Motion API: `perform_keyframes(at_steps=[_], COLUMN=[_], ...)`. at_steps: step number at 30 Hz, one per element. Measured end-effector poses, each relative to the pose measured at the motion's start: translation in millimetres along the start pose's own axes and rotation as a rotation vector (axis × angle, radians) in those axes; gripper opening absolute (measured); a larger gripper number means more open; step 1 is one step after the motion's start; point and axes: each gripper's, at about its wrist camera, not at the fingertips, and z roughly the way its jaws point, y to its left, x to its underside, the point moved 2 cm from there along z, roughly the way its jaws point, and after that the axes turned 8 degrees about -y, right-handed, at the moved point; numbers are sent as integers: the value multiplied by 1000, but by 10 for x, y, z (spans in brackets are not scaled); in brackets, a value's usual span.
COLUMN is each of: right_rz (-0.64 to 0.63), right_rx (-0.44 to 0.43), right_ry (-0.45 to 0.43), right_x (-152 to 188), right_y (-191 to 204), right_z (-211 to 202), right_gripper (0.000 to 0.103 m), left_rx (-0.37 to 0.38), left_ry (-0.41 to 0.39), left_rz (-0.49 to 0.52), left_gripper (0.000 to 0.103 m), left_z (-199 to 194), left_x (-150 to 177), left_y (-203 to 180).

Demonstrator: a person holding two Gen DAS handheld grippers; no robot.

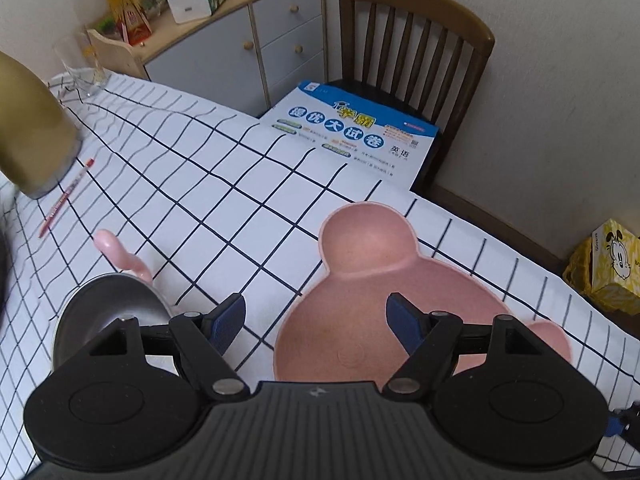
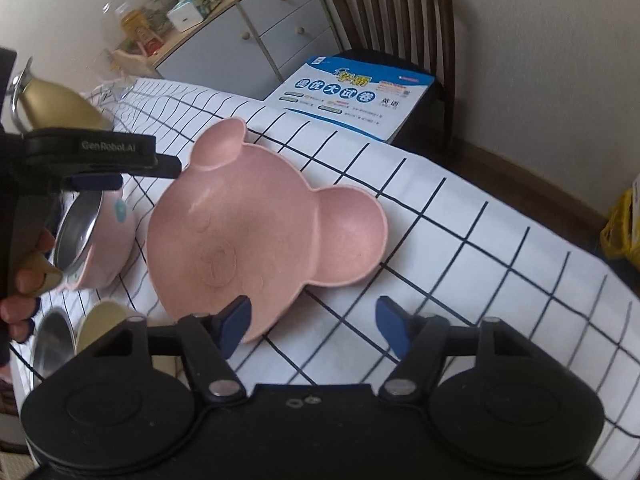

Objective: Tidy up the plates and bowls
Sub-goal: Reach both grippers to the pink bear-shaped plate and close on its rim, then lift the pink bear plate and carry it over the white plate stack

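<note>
Both grippers gape empty: left gripper (image 1: 316,320) over the pink bear plate's (image 2: 264,224) rim, right gripper (image 2: 312,322) near its edge. Pink bowl (image 2: 106,240) beside it, seemingly tilted.

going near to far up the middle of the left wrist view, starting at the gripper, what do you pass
left gripper → pink bear-shaped plate → checked tablecloth → blue workbook at the table's far edge → wooden chair against the wall.
</note>
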Motion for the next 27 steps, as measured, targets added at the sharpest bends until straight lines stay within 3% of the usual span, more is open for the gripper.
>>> perform_keyframes(at_steps=[3,5,9,13,16,20,27], right_rz=[37,49,60,68,76,82,84], right_rx=[-12,-16,-25,-34,-47,-50,-38], right_ry=[10,22,46,49,51,53,53], right_x=[-28,-35,-29,-25,-29,-33,-44], right_y=[-16,-15,7,22,34,34,7], right_z=[78,120,192,231,252,272,274], right_gripper=[58,55,46,35,29,17,12], left_rx=[12,24,37,48,53,51,42], left_ry=[17,36,53,80,85,81,82], left_rz=[-17,-21,-28,-46,-58,-78,-104], left_gripper=[75,63,58,38,30,24,21], left_z=[119,198,301,379,406,402,354], left_x=[-8,-7,19,52,75,86,124], left_y=[40,52,102,163,188,223,235])
